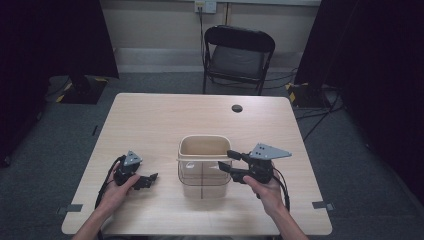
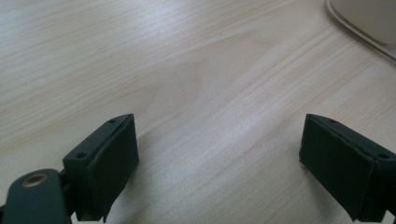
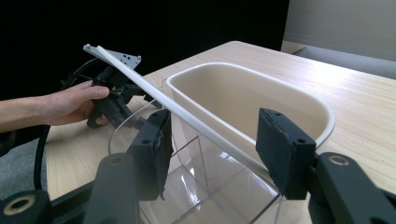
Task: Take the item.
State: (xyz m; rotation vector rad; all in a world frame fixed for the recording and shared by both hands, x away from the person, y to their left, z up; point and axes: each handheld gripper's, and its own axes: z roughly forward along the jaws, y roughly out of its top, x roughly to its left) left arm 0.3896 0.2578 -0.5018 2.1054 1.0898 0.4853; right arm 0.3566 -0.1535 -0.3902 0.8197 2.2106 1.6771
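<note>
Handle [image 3: 187,114], thin white bar, between right gripper [image 1: 226,161] jaws, narrowed but not pressing; long axis level, running across container [image 1: 204,167] from side to side. Left gripper [image 2: 219,154] wide open, holding nothing, low over table [image 1: 150,120]. Container clear-walled, cream insert [image 3: 243,93] seated in top, insert empty. Table light wood. Beyond: black folding chair [image 1: 239,57], grey carpet [image 1: 360,170].
</note>
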